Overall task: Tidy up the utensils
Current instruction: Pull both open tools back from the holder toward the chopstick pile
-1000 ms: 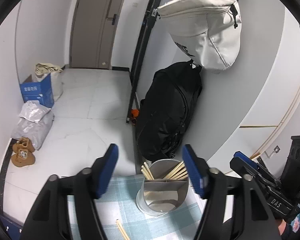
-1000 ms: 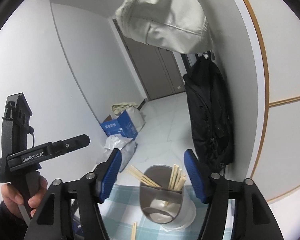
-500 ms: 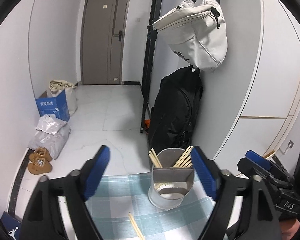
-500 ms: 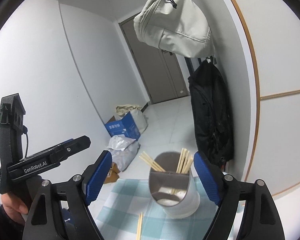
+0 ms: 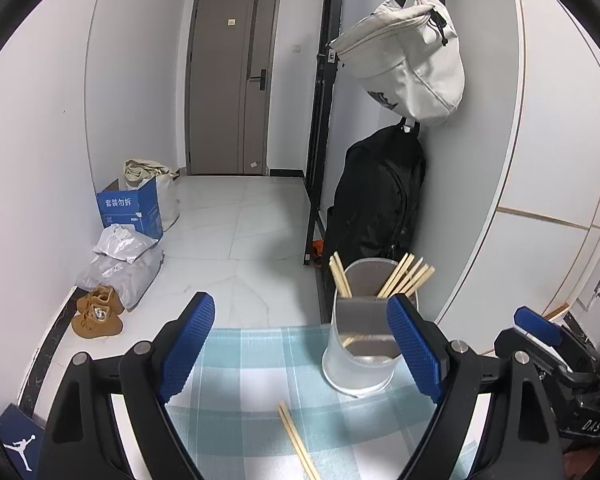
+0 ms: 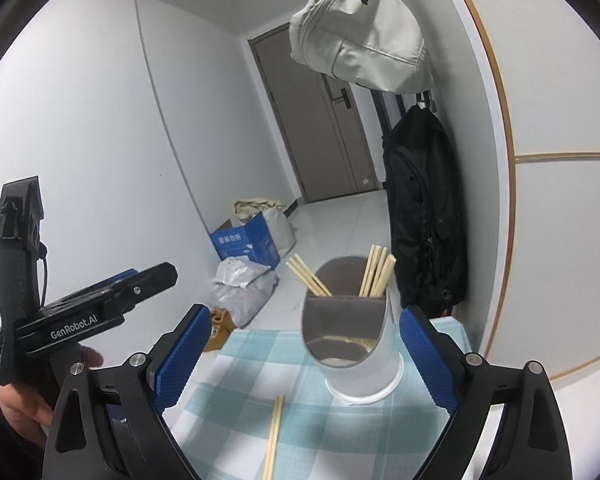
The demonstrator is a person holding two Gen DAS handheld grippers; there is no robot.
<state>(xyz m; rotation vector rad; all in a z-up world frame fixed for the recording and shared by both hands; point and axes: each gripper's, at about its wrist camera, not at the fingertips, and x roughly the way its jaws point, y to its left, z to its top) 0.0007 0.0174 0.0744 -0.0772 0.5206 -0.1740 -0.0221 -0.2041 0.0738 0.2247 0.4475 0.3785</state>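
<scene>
Both grippers, left [image 5: 300, 356] and right [image 6: 304, 360], hover with jaws just spread wide and nothing between them, above loose chopsticks [image 5: 298, 442] lying on the checked cloth [image 5: 240, 364] before the holder [image 5: 360, 344]. Light, stiff and slim, they look best pinched mid-length.

Bare checked cloth [image 5: 240, 376] lies open left of the holder [image 5: 360, 360], chopsticks [image 5: 298, 442] crossing the near part
</scene>
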